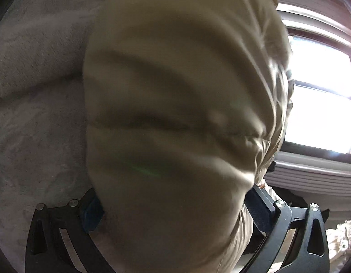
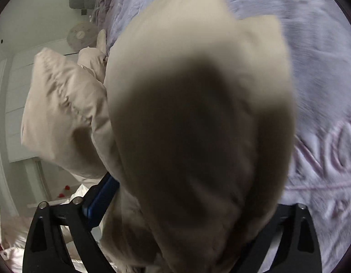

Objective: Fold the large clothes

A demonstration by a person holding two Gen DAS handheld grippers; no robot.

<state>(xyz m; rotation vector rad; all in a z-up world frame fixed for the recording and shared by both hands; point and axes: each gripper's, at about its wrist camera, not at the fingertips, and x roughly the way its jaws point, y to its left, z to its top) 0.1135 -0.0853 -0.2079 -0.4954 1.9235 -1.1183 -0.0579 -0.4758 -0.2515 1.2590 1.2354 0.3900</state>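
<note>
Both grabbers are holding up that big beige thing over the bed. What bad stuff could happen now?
1. The beige garment bunches thickly in the left gripper and the right gripper, so a layer might slip out.
2. Cloth covers most of both camera views, so the landing spot on the lilac blanket is hard to judge.
3. A loose part hangs off to one side and could crumple underneath, spoiling the fold.

You are looking at one beige garment (image 1: 175, 113), bunched close against both cameras. You are working with two grippers, the left gripper (image 1: 173, 207) and the right gripper (image 2: 175, 204), each showing two black fingers. One lilac blanket (image 2: 323, 68) is lying behind, and one window (image 1: 321, 104) is glowing.
</note>
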